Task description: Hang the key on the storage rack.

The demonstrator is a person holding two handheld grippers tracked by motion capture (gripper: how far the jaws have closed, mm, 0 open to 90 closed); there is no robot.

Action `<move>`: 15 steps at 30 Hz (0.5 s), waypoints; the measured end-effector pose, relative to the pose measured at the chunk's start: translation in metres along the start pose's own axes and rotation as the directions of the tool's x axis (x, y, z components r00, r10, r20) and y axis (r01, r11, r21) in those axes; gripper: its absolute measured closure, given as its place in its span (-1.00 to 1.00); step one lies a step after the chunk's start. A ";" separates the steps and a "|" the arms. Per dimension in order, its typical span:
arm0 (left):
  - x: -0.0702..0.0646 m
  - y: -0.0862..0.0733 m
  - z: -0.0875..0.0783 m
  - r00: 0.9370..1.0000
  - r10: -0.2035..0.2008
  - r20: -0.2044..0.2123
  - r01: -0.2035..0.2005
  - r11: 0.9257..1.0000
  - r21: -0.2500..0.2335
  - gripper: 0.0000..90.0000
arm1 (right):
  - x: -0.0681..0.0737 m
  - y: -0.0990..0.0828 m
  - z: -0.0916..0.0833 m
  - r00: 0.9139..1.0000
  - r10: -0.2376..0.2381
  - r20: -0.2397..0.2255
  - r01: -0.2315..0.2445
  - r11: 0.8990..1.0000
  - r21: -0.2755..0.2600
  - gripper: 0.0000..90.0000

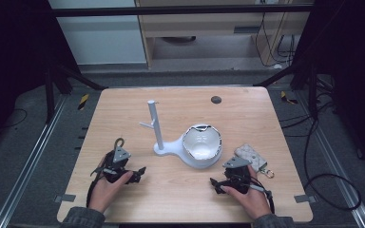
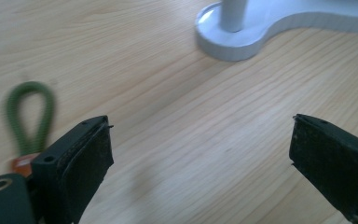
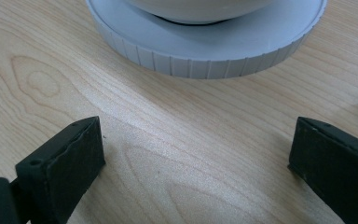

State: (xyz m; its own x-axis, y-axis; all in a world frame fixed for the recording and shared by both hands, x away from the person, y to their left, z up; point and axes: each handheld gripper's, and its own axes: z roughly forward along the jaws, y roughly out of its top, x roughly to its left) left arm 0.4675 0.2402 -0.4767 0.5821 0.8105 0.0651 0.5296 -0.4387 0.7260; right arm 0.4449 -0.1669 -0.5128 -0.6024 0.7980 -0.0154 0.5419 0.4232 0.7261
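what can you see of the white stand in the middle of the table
The white stand looks like smooth matte plastic. It has a flat base with two rounded ends joined by a narrower neck. From the smaller end a slim post rises upright, with a short side peg partway up and another near the top. The larger end, ribbed around its edge, carries a white bowl with a dark rim. The base lies flat on the wooden table, ahead of both grippers, apart from them.

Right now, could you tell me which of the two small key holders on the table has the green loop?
The one beside the left gripper: its green cord loop lies on the table. The other, a quilted grey key pouch, lies by the right gripper.
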 end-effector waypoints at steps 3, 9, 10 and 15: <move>0.014 0.009 -0.011 1.000 -0.009 -0.023 0.011 0.998 0.054 -0.90 | 0.000 0.000 0.000 1.000 -0.002 0.000 0.002 1.000 0.000 -0.93; 0.043 0.017 -0.022 0.996 -0.024 -0.089 0.037 0.988 0.150 -0.88 | 0.000 0.000 0.000 1.000 0.002 -0.002 -0.002 1.000 -0.001 -0.93; 0.047 0.017 -0.023 0.995 -0.039 -0.091 0.053 0.986 0.156 -0.87 | 0.000 0.000 0.000 1.000 0.003 -0.002 -0.003 1.000 0.000 -0.93; 0.066 0.018 -0.027 0.991 -0.059 -0.119 0.083 0.974 0.209 -0.76 | 0.000 0.000 0.000 1.000 0.001 -0.003 -0.001 1.000 0.000 -0.94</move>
State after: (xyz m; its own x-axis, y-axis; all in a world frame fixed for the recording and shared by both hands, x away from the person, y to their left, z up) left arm 0.4985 0.2960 -0.4408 0.4721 0.8755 0.1031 0.6937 -0.4411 0.5694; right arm 0.4448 -0.1671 -0.5129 -0.6036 0.7972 -0.0125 0.5429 0.4223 0.7259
